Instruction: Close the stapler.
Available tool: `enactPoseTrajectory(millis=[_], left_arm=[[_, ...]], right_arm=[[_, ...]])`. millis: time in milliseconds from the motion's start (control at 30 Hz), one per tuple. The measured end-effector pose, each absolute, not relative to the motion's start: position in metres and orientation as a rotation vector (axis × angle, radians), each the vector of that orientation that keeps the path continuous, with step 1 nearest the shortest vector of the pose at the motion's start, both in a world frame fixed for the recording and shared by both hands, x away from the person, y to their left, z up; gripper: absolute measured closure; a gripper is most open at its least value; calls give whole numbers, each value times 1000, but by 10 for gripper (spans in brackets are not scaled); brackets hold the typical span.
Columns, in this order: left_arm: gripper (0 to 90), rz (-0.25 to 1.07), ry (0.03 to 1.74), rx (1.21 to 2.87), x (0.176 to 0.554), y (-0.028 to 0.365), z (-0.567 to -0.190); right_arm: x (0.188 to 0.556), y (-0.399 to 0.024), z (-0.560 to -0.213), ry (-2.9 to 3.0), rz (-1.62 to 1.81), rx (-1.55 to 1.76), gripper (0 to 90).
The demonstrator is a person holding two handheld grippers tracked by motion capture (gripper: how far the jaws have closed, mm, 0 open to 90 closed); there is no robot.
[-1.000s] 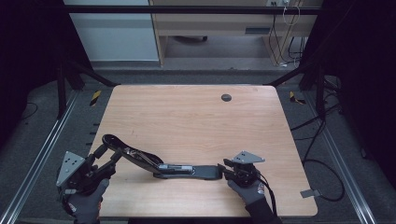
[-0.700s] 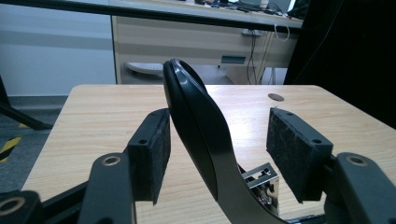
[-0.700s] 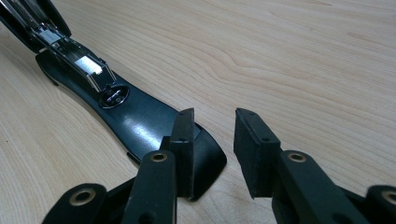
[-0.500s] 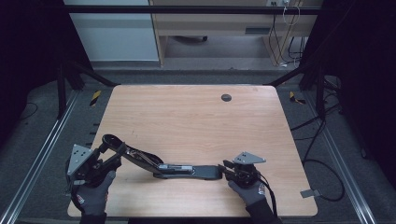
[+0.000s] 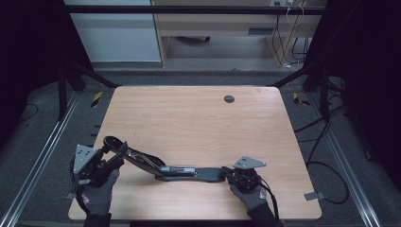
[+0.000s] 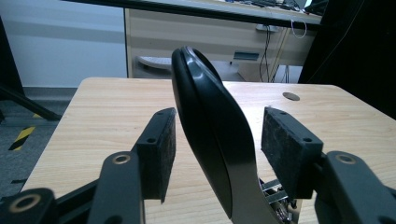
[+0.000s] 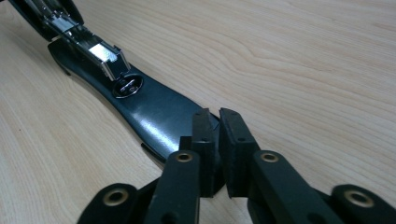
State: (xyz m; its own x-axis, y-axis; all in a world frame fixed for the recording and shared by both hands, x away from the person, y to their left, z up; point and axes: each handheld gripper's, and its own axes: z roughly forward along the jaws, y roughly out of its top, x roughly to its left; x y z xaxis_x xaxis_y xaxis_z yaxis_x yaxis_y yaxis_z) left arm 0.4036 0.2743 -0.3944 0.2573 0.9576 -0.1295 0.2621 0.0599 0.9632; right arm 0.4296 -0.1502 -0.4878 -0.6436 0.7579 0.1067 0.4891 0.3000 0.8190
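Right gripper clamped on the flat black end of the stapler's base, near the front edge of the wooden table. Left gripper spread wide around the raised stapler handle, pads apart from it. Opened stapler spanning between both.

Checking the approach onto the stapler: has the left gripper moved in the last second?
Yes. The left gripper has moved inward from the table's left edge, and its open jaws now straddle the stapler's raised top arm.
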Motion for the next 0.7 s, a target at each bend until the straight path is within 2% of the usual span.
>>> enactPoseTrajectory(millis=[100, 367, 700], left_arm=[[479, 819, 1221, 1425, 404, 273, -394], [583, 826, 1227, 1411, 404, 274, -395], [595, 820, 1232, 1402, 403, 273, -395]], right_arm=[[428, -149, -489, 2291, 1263, 1122, 900], [429, -146, -496, 2322, 1243, 1145, 900], [430, -143, -498, 2330, 1252, 1158, 900]])
